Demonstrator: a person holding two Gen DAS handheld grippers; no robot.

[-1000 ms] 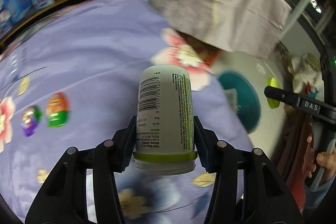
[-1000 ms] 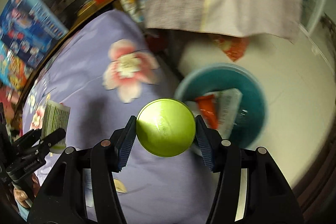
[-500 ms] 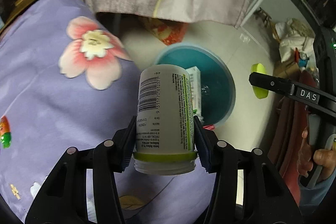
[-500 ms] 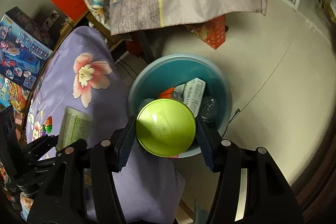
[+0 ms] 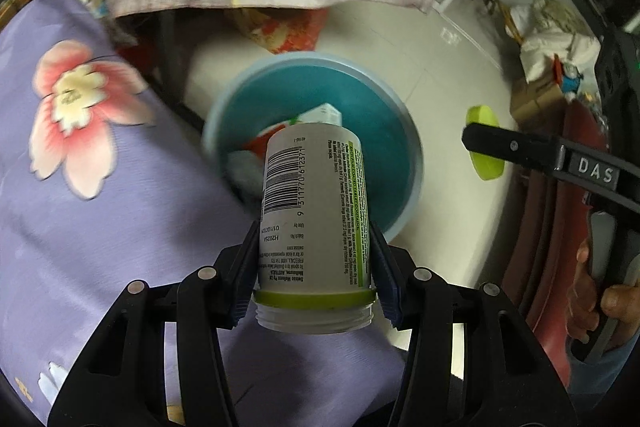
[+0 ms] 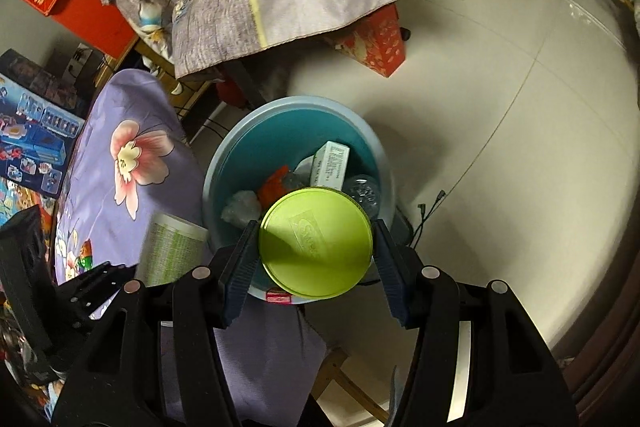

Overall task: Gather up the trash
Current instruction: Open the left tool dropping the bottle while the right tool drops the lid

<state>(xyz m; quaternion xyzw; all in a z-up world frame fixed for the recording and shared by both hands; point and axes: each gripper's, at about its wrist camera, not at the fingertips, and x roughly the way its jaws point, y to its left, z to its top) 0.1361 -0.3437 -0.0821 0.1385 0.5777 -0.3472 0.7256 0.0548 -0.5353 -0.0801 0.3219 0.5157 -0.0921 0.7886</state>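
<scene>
Two pieces of trash, both held: white bottle (image 5: pixel 314 227), mouth toward the camera, frame centre, clamped in the left gripper (image 5: pixel 314 279); green lid (image 6: pixel 315 242), lower centre, pinched edgewise by the right gripper (image 6: pixel 316 263). Behind both, teal bin (image 6: pixel 280 135) holding a carton (image 6: pixel 331 165); purple floral cloth (image 6: pixel 120 163) at left.

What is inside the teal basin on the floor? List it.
Inside the teal basin: a white carton, a red wrapper, a clear plastic bottle and crumpled plastic. The green lid covers the near part.
</scene>
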